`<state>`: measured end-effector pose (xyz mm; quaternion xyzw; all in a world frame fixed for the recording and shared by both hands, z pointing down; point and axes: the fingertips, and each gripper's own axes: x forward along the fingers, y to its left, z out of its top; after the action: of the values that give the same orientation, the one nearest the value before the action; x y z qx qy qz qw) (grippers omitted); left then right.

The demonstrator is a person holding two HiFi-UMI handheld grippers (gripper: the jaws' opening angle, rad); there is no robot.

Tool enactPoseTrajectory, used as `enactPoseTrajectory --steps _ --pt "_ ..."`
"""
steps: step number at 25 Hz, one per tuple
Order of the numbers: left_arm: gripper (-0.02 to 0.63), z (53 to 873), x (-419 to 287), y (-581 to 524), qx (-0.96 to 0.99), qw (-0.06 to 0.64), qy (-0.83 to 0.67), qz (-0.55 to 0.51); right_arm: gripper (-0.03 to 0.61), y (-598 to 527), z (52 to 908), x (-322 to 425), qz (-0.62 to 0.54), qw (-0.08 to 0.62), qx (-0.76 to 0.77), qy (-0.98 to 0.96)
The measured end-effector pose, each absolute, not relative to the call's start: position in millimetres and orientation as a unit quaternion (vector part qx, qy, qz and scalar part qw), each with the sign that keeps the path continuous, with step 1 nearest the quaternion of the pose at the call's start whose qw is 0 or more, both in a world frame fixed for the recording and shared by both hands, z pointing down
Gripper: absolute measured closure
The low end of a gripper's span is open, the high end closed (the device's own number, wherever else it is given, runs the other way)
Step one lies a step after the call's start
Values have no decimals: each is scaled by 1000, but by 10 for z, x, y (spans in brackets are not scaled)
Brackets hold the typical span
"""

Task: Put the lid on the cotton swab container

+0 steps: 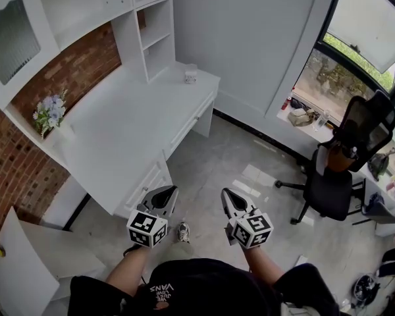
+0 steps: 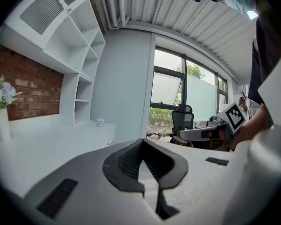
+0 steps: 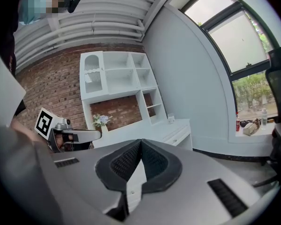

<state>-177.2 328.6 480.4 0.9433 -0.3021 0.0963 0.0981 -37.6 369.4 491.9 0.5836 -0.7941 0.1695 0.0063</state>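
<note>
**A:** Where is the container?

**B:** The container point(image 1: 190, 75) stands at the far end of the desk point(image 1: 122, 130), near the corner and just beside the shelves point(image 1: 155, 30). It is well apart from both grippers.

**A:** Is its lid on?

**B:** I cannot tell. It is too small in every view, and I cannot make out a lid anywhere.

**A:** What about the left gripper?

**B:** The left gripper point(image 1: 173, 191) is held low in front of the person, over the floor point(image 1: 237, 163) and close to the desk's drawers. Its jaws are clenched together, pad against pad, with nothing between them.

**A:** And the right one?

**B:** The right gripper point(image 1: 225, 193) is just beside the left, at about the same height. It is also clenched tight and empty. Both point forward, away from the person, and they do not touch each other.

**A:** What else is around?

**B:** A vase of flowers point(image 1: 51, 114) stands on the desk against the brick wall point(image 1: 20, 157). A black chair point(image 1: 339, 176) sits on the right, near the window point(image 1: 355, 51), and a few small things lie on the sill point(image 1: 303, 120).
</note>
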Motion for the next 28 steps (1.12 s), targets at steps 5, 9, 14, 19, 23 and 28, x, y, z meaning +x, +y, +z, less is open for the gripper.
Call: enactPoseTrajectory --steps 5,9,14,19,23,28 --pt "607 4797 -1790 2678 949 94 -284 101 580 3100 4862 -402 165 -3 597 -786" --pt "607 4778 -1786 2227 953 86 -273 103 580 2688 4833 -412 162 -10 611 -775" --pt "607 4743 -1751 1794 957 82 -261 99 580 2339 4799 -394 158 -17 625 -764" --pt "607 4792 -1703 1530 958 87 -254 99 580 2114 4804 -323 157 -17 636 -755" --pt "607 4836 -1610 1357 959 90 -252 98 580 1954 4816 -205 156 -18 640 -752" --pt "607 4926 -1432 1114 958 94 -253 100 580 1685 4885 -11 162 -16 635 -755"
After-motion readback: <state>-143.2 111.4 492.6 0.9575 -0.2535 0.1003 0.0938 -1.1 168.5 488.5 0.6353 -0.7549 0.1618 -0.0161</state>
